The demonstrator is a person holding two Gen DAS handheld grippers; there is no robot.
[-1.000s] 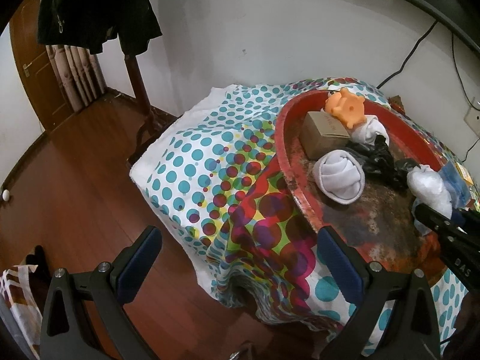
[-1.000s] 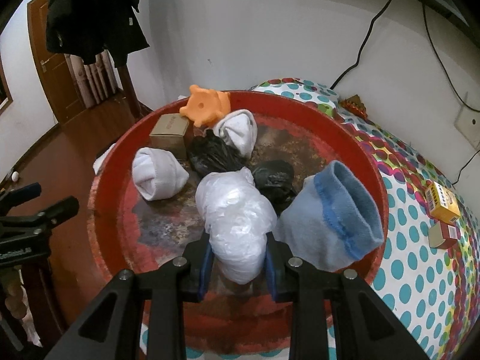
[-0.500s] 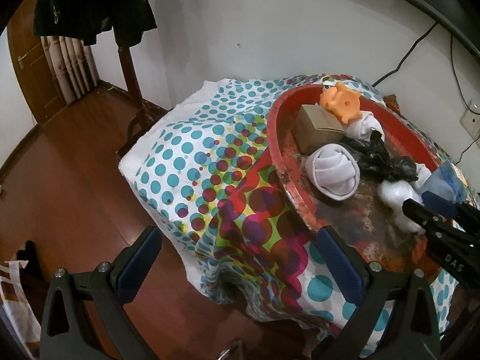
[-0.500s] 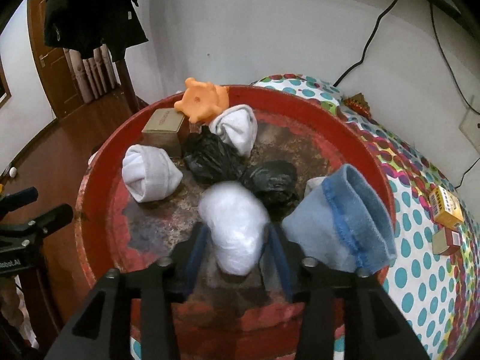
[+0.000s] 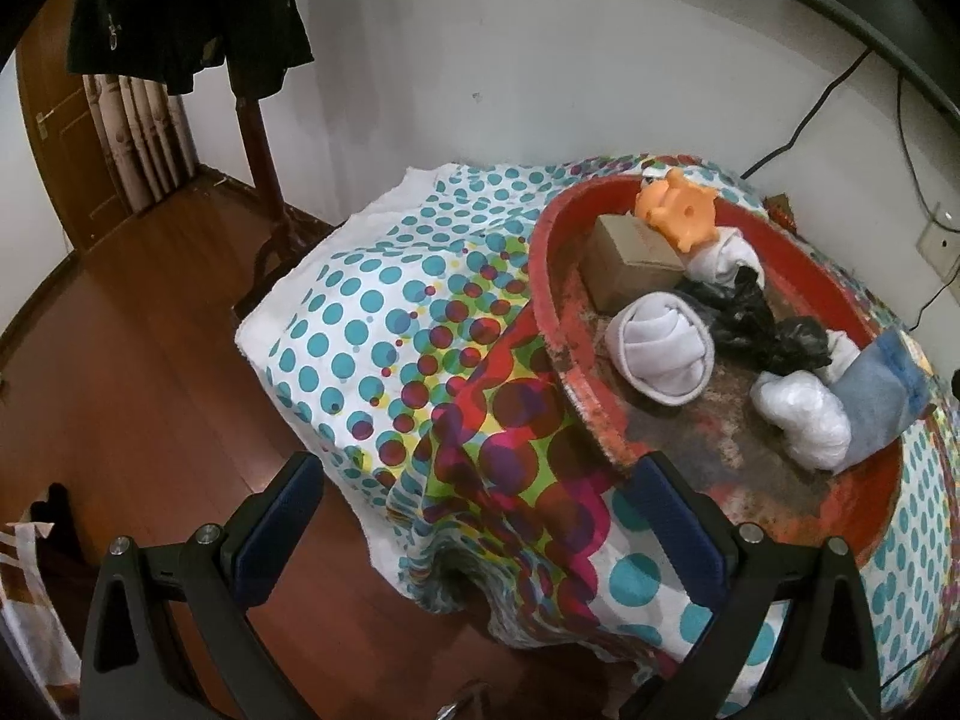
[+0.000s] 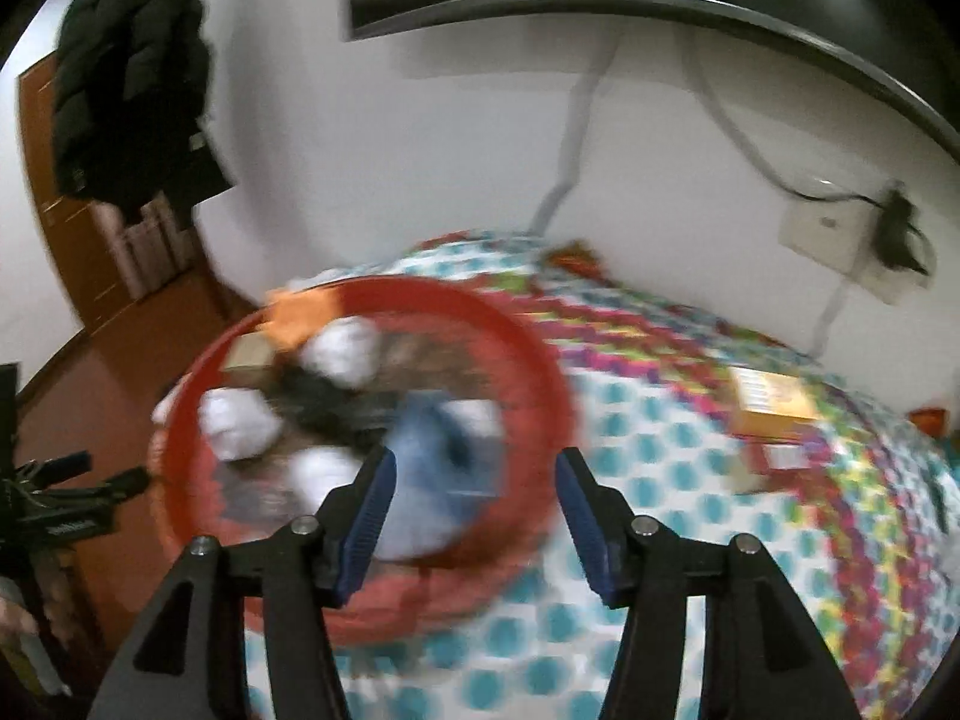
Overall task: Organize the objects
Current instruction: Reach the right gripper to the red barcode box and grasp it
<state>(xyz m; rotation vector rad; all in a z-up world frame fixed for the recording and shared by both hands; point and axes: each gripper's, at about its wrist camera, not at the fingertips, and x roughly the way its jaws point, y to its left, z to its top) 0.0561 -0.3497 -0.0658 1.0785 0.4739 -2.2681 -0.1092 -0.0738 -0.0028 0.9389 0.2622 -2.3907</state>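
Note:
A round red tray (image 5: 549, 300) sits on a table with a dotted cloth (image 5: 420, 324). In it lie a white plastic bundle (image 5: 804, 420), a blue sock (image 5: 882, 390), a rolled white sock (image 5: 657, 354), black bags (image 5: 762, 324), a brown box (image 5: 624, 258) and an orange toy (image 5: 678, 216). My left gripper (image 5: 474, 528) is open and empty, below the table's near corner. My right gripper (image 6: 474, 516) is open and empty, raised over the tray's (image 6: 540, 348) near right rim; that view is blurred. The blue sock (image 6: 438, 444) shows between its fingers.
A yellow box (image 6: 774, 402) and a small red box (image 6: 780, 456) lie on the cloth right of the tray. A coat stand with a dark jacket (image 5: 180, 6) stands at the wall. Wood floor (image 5: 120, 384) lies left of the table. Cables and a wall socket (image 6: 840, 234) are behind.
My right gripper let go of the white plastic bundle in the tray, opened wide, and pulled back and up to the right. The left gripper shifted slightly left and back.

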